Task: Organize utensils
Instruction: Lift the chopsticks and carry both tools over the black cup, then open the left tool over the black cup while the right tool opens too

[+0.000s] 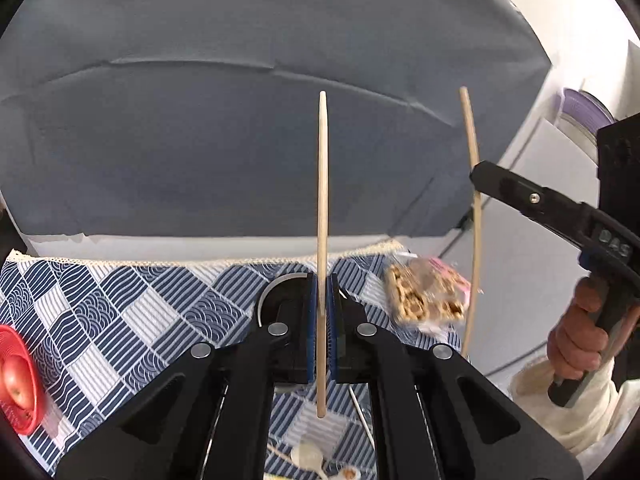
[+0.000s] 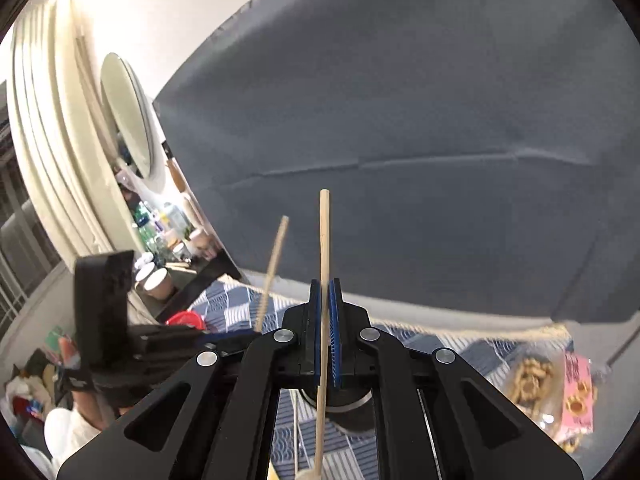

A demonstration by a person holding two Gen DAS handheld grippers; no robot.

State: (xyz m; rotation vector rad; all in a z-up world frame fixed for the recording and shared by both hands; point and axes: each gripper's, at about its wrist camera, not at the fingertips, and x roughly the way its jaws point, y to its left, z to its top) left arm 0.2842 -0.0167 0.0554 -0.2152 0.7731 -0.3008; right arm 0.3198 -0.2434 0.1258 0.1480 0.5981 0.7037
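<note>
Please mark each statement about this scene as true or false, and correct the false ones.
1. Each tool holds one wooden chopstick. True: left tool holds the left chopstick, right tool the right chopstick.
2. The chopsticks lie flat on the tablecloth. False: both stand nearly upright, lifted.
3. A snack bag lies on the tablecloth. True.
4. The red basket is blue. False: red.

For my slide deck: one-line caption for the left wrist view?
Left gripper clamps an upright chopstick over the patterned tablecloth; right gripper holds another.
</note>
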